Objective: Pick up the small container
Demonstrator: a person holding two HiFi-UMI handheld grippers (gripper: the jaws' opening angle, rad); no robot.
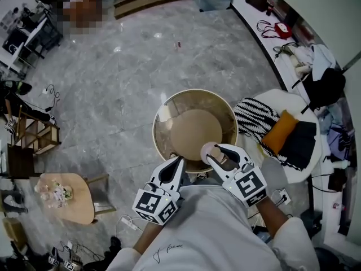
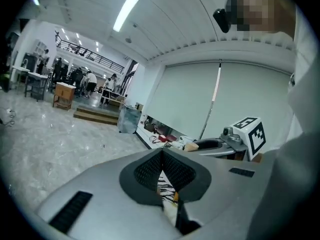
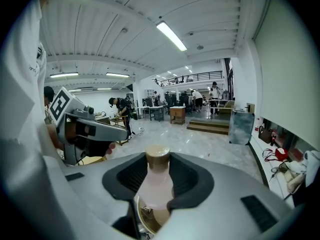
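A small wooden side table [image 1: 79, 199] bearing flowers [image 1: 56, 192] stands at the far left on the marble floor. Next comes the left gripper [image 1: 179, 160] [image 2: 161, 156], its jaws closed together with nothing between them; only a sliver of striped cloth shows through the gap lower down. Ahead of both grippers is a round, gold-rimmed glass table [image 1: 169, 114]. The right gripper [image 1: 217, 150] [image 3: 157, 174] has its jaws fairly wide and clamped on the small container [image 1: 207, 149] [image 3: 156, 184], a pale pink bottle with a tan cap [image 3: 157, 154], upright, with the table's near edge showing below it. Further right sits a white armchair [image 1: 282, 97] with a black-and-white striped throw [image 1: 254, 117] and an orange cushion [image 1: 279, 131].
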